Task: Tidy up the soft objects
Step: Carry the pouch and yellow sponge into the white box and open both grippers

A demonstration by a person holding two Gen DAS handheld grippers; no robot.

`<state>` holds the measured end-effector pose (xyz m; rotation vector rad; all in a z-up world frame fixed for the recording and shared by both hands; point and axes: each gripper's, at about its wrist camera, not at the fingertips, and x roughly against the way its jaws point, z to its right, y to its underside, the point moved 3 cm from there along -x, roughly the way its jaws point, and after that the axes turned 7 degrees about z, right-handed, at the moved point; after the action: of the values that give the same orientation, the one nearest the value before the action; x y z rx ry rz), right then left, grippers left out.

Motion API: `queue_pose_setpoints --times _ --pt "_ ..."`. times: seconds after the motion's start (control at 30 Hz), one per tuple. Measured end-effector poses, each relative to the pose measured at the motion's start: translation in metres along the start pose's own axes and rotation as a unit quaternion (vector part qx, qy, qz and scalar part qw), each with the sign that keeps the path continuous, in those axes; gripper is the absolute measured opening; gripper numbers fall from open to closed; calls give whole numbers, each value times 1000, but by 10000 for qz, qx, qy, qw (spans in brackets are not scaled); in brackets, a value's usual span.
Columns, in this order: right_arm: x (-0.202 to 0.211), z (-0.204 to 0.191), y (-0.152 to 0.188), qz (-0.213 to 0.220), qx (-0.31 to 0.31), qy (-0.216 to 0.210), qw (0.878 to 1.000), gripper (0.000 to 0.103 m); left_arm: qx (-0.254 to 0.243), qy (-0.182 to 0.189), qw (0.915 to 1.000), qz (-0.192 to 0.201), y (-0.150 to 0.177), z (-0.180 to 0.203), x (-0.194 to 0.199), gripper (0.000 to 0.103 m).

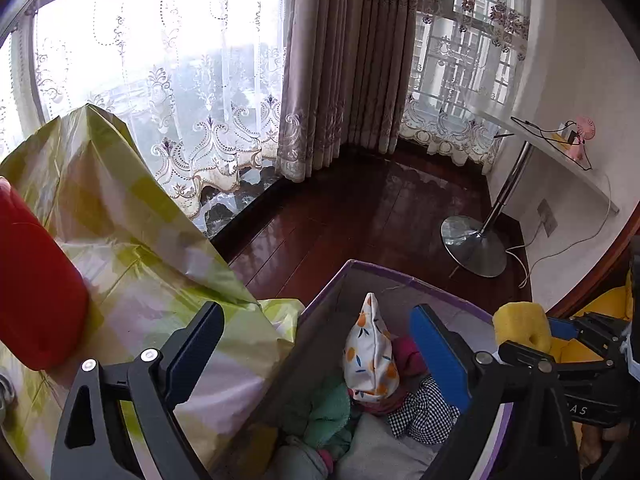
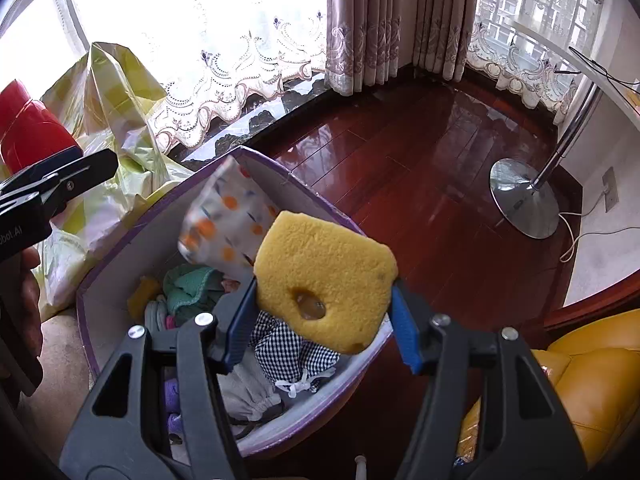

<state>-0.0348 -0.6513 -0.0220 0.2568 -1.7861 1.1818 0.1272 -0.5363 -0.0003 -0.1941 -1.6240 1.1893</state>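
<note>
Clamped in the right hand-held gripper [image 2: 324, 316], a yellow sponge [image 2: 326, 276] hangs over the purple-rimmed box [image 2: 120, 256], not yet dropped. Several soft things already lie inside (an orange-print pouch [image 1: 370, 354] among them), and the left hand-held gripper [image 1: 316, 344] stands wide open, empty.

Left tool [image 1: 316, 344] agape, right tool [image 2: 324, 300] clamped.

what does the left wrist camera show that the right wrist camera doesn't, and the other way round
Only the left wrist view shows the pink fan on the wall shelf. Only the right wrist view shows the dark dent in the yellow sponge and the yellow leather seat. Both show the purple-edged box of cloth items, the orange-print pouch, the checked cloth, the green plastic bag and the chrome stand.
</note>
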Motion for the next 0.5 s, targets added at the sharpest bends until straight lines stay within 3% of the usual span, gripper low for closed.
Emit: queue_pose_setpoints --times 0.2,0.5 --pt "-6 8 2 -56 -72 99 9999 64 61 -278 9993 236 9 -26 40 95" --pt "-14 9 3 -237 17 249 9994 73 752 -633 9930 650 39 -86 114 95"
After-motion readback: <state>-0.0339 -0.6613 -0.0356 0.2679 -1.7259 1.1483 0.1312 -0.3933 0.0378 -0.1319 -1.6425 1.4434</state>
